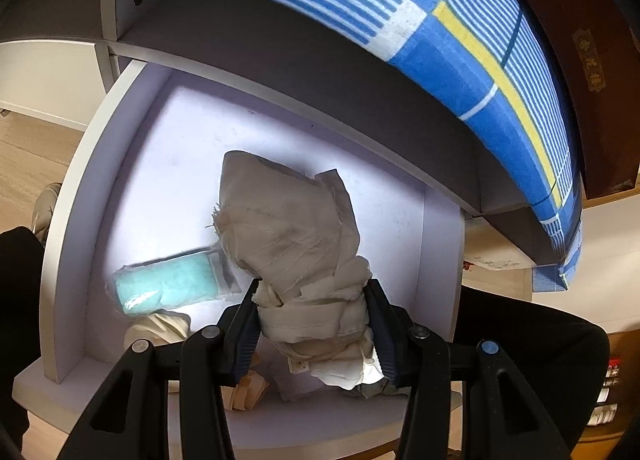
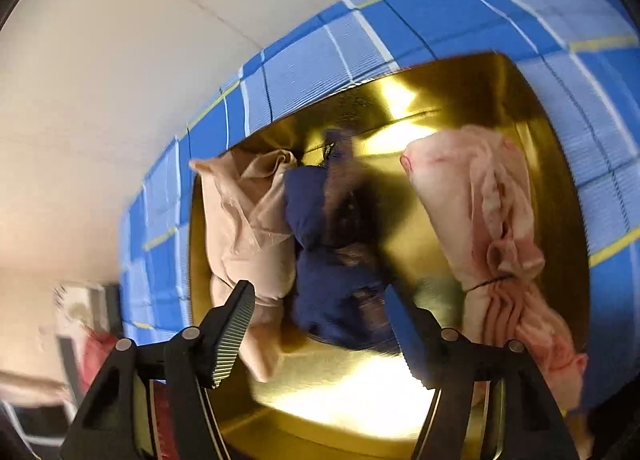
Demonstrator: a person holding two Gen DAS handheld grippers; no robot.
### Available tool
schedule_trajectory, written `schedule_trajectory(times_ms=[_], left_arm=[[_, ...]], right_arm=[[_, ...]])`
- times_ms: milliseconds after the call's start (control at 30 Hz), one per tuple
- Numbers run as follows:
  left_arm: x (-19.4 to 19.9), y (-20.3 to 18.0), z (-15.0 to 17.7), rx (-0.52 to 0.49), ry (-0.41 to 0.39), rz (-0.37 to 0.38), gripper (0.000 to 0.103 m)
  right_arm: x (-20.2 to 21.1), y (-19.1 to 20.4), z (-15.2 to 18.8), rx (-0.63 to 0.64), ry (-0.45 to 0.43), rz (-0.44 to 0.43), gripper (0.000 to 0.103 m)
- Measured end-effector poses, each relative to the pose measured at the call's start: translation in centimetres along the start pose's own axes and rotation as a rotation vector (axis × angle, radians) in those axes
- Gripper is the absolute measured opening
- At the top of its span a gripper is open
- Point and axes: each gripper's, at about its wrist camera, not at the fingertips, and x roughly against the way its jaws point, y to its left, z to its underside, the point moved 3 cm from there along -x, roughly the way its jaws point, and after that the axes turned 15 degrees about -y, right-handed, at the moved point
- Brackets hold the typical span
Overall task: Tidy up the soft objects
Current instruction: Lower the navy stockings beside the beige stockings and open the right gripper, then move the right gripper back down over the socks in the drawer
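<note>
**A:** Start closest to the lens. What is each tong doing?

**B:** At the bottom centre of the left wrist view, the left gripper is clamped on a beige cloth bundle, pads pressing its lower wad, the rest standing up toward mid-frame. In the right wrist view the right gripper stands with jaws apart, nothing between them.

**A:** And beyond those?

**B:** Past the left bundle, a mint-green packet lies at lower left on the floor of a white shelf compartment. Past the right jaws, a navy cloth sits mid-frame in a gold tray, a beige garment touching its left side, a pink tied bundle apart at the right. A blue checked cloth lies under the tray.

**A:** How to do this step well?

**B:** I'd judge the left bundle is being placed. Lower it until it rests on the compartment floor beside the packet, then release; loose folds could snag the pads. The right should close low on one garment only.
</note>
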Motion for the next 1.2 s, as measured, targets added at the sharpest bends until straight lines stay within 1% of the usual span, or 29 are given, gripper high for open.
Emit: schedule_trajectory(times_ms=[67,133,167,200,233,300,400,567,700,733,800,900,1067,1200], left_arm=[[-0.1,0.1,0.1,0.011,0.003,0.003,0.049],[-0.1,0.1,0.1,0.018,0.008,0.008,0.049],[-0.2,0.0,0.2,0.017,0.011,0.008,0.049],[-0.2,0.0,0.2,0.015,0.012,0.008,0.049],[-0.2,0.0,0.2,0.013,0.012,0.008,0.049],[-0.2,0.1,0.1,0.013,0.012,0.008,0.049],[-0.2,0.2,0.1,0.021,0.009,0.009,0.049],[-0.2,0.0,0.0,0.018,0.011,0.018,0.049],[-0.2,-0.1,0.0,0.013,0.008,0.022,0.049],[-0.1,-0.1,0.0,0.012,0.008,0.021,0.049],[-0.1,-0.1,0.0,0.012,0.006,0.019,0.049],[-0.1,-0.1,0.1,0.006,0.004,0.012,0.049],[-0.2,-0.2,0.2,-0.001,0.001,-0.004,0.049],[-0.3,-0.2,0.2,-0.001,-0.005,-0.018,0.049]], right_arm=[[-0.6,0.2,0.1,0.041,0.018,0.03,0.066],[-1.4,0.2,0.6,0.05,0.05,0.03,0.057],[-1.9,0.2,0.9,0.047,0.066,0.028,0.054],[-2.4,0.2,1.0,0.043,0.077,0.027,0.048],[-2.8,0.2,1.1,0.042,0.082,0.022,0.041],[-3.6,0.6,1.5,0.05,0.095,-0.004,0.034],[-4.5,1.5,2.0,0.061,0.099,-0.028,0.033],[-5.8,3.7,2.7,0.124,0.1,-0.066,0.033],[-6.4,5.1,3.0,0.222,0.098,-0.054,0.034],[-6.4,5.1,2.9,0.23,0.097,-0.055,0.036],[-5.9,4.5,2.9,0.222,0.094,-0.069,0.043],[-4.4,3.2,2.4,0.2,0.068,-0.085,0.047],[-1.3,1.7,2.0,0.205,0.035,-0.117,0.049],[1.1,0.8,2.6,0.251,0.014,-0.131,0.05]])
